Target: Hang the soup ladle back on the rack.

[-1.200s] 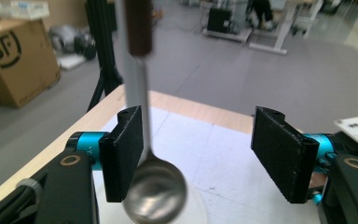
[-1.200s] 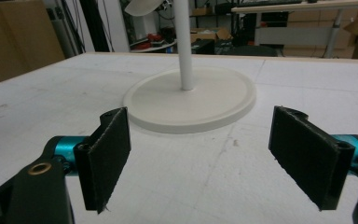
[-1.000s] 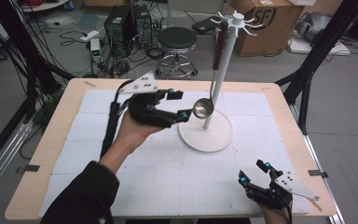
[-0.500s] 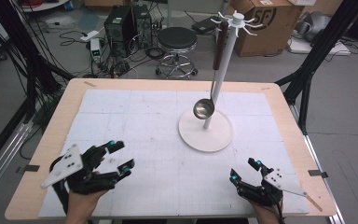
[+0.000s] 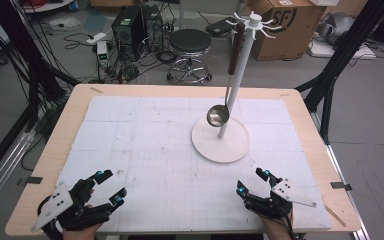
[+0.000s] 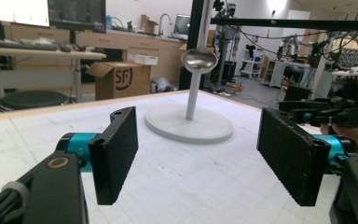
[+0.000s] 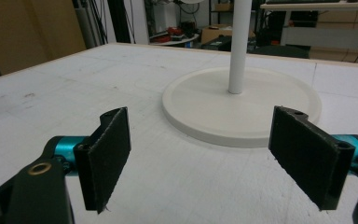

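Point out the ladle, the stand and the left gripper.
ladle [image 5: 218,116]: high view, on its steel bowl.
stand [image 5: 207,144]: high view, on the bare round base.
left gripper [image 5: 107,187]: high view, midway between its open fingertips.

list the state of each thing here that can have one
ladle: hanging from the stand's top, bowl down, clear of the base
stand: upright on the table
left gripper: open, nothing between its fingers, jaws just opened further
right gripper: open, holding nothing
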`<state>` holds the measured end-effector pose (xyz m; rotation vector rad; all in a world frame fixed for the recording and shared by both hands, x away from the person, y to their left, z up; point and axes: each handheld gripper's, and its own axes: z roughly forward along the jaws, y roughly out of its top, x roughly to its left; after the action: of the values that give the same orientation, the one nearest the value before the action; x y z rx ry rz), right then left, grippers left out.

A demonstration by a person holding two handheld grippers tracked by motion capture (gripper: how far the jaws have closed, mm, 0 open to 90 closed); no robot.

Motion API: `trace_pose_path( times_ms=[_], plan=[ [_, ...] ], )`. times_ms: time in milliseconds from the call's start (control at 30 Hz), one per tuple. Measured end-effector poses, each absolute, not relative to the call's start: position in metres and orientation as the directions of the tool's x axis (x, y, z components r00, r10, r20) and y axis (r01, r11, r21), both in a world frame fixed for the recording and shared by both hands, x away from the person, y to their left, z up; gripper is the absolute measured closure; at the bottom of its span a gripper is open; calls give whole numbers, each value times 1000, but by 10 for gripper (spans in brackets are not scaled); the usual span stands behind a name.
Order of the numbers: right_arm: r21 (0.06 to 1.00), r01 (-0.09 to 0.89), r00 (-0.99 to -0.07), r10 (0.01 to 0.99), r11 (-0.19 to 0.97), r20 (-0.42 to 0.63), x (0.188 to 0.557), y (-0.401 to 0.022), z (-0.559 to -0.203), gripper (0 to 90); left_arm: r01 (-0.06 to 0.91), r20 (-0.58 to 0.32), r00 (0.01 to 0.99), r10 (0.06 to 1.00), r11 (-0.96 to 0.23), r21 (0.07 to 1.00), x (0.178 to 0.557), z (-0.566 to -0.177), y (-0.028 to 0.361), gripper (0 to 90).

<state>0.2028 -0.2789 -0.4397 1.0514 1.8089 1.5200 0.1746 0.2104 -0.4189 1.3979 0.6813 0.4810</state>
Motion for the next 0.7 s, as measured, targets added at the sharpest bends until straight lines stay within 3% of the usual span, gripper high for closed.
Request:
trace_pose_path(
  times_ms=[333,700],
  plan=[
    [978,204,-544,836,51,70,196,-280,-437,196,67,-76,757,649,39,997,173,-430,187,300],
    [977,208,-548,833,51,73,197,-277,-438,196,81,-91,749,656,47,996,171,-435,191,261]
  ],
)
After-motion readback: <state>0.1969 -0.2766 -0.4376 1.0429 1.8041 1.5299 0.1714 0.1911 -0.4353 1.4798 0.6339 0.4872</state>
